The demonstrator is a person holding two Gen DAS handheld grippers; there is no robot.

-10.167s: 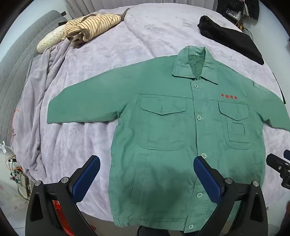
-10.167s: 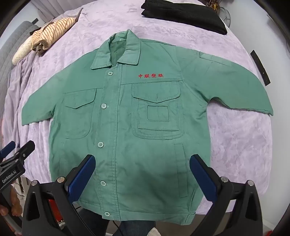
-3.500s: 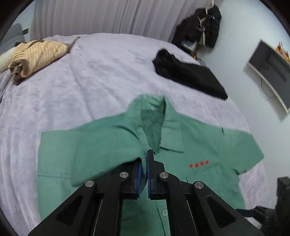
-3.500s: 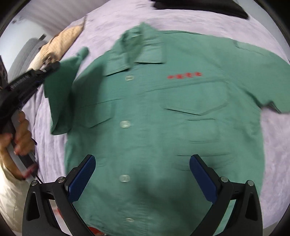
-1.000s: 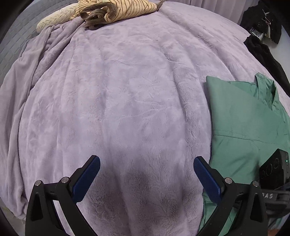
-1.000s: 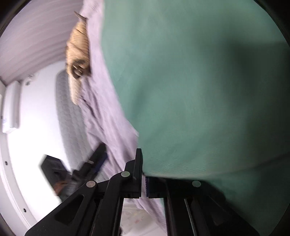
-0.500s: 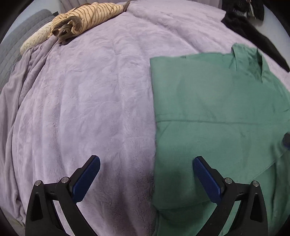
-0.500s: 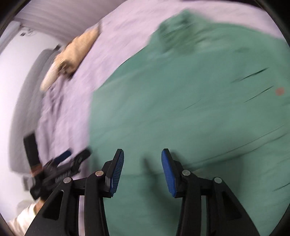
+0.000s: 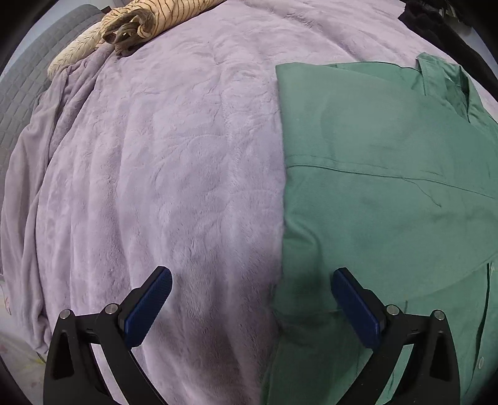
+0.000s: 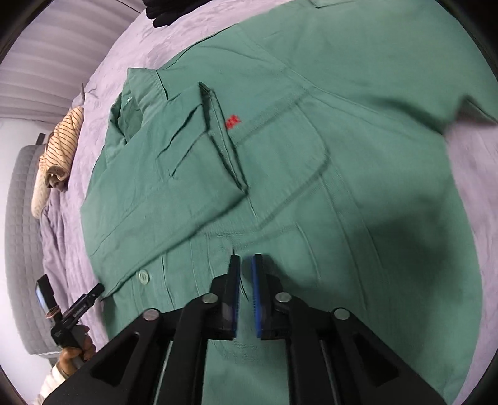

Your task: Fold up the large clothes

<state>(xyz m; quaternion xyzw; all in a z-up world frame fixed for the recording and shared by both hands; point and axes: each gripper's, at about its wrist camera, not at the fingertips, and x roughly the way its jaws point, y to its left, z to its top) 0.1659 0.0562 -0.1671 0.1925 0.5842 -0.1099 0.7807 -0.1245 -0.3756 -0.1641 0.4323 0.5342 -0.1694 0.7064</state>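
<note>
The green jacket (image 9: 389,187) lies on the lilac blanket (image 9: 155,155), its left side and sleeve folded over the front. My left gripper (image 9: 249,299) hangs open above the jacket's folded left edge, one finger over the blanket, the other over the cloth. In the right wrist view the folded sleeve (image 10: 193,174) crosses the chest beside the red lettering (image 10: 232,123), and the other sleeve (image 10: 404,62) stretches out flat. My right gripper (image 10: 246,264) hovers over the jacket's (image 10: 342,202) front, its jaws closing with a narrow gap and nothing between them. A hand holds the left gripper (image 10: 77,308) at the lower left.
A striped beige garment (image 9: 149,18) lies at the blanket's far left, seen too in the right wrist view (image 10: 59,146). A black garment (image 10: 162,12) lies beyond the collar. A grey quilted surface (image 9: 18,78) borders the left side.
My right gripper let go of the folded green cloth, rose and swung back over the jacket's front; its jaws opened, then narrowed. The left gripper shifted right, to the folded edge.
</note>
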